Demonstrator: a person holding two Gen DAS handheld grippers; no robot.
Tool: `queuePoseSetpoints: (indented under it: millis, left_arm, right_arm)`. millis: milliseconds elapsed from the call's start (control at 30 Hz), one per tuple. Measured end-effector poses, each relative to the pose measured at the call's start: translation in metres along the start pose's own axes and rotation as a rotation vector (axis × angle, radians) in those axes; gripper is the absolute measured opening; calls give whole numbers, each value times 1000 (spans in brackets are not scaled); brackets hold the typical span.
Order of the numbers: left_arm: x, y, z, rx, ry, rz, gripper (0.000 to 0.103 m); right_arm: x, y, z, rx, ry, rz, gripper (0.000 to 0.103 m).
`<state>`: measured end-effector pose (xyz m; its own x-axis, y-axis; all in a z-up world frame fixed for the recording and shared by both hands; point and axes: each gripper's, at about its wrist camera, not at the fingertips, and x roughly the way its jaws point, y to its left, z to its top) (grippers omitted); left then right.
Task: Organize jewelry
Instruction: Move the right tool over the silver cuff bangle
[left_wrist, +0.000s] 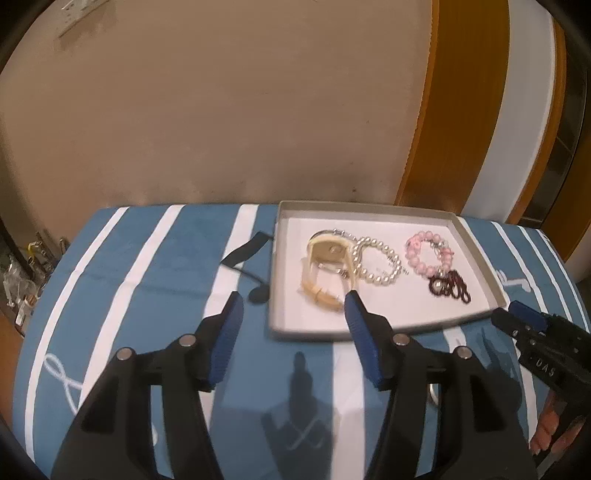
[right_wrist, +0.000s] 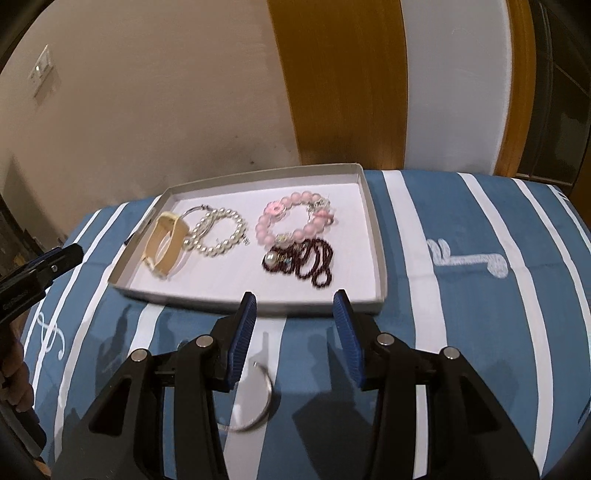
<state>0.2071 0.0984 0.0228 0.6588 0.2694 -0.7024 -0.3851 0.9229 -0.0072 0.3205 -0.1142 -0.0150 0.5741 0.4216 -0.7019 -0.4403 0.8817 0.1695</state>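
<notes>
A shallow grey box lid (left_wrist: 308, 334) (right_wrist: 376, 236) lies on the blue striped cloth. In it are a cream watch (left_wrist: 325, 271) (right_wrist: 164, 243), a white pearl bracelet (left_wrist: 376, 264) (right_wrist: 218, 232), a pink bead bracelet (left_wrist: 428, 254) (right_wrist: 295, 221) and a dark red bead string (left_wrist: 450, 290) (right_wrist: 306, 264). A silver bangle (right_wrist: 258, 402) lies on the cloth under my right gripper (right_wrist: 293, 301), which is open and empty. My left gripper (left_wrist: 293, 301) is open and empty in front of the lid. The right gripper also shows in the left wrist view (left_wrist: 517, 314).
A black strap with a round end (left_wrist: 251, 266) lies on the cloth left of the lid. The beige wall and a wooden door frame (left_wrist: 454, 110) stand behind the table. Clutter (left_wrist: 26, 273) sits beyond the left table edge.
</notes>
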Motion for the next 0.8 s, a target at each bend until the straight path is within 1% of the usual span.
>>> queuePoseSetpoints:
  millis: [233, 333, 367, 400, 433, 467, 533, 600, 800]
  left_arm:
    - [-22, 10, -30, -6, 2, -3, 69]
    - [-28, 12, -43, -8, 8, -13, 72]
    - [-29, 13, -47, -10, 11, -17, 73]
    - [-31, 14, -50, -11, 13, -21, 73]
    - [-32, 14, -53, -13, 15, -24, 74]
    - [-34, 15, -56, -15, 16, -29, 74]
    - [-38, 17, -62, -17, 16, -34, 75]
    - [-41, 18, -66, -18, 15, -37, 77]
    - [-47, 22, -77, -19, 16, -50, 79]
  right_arm:
    - [-14, 9, -19, -6, -8, -5, 45]
    - [-15, 15, -30, -13, 6, 3, 45]
    - [-14, 17, -34, -14, 14, 6, 48]
    - [-14, 20, -38, -15, 19, 7, 54]
    - [-15, 21, -41, -16, 19, 6, 58]
    - [-15, 24, -44, -18, 18, 6, 64]
    - [-15, 29, -49, -24, 21, 4, 68]
    - [-14, 34, -53, -29, 24, 2, 75]
    - [-4, 52, -63, -62, 33, -53, 87]
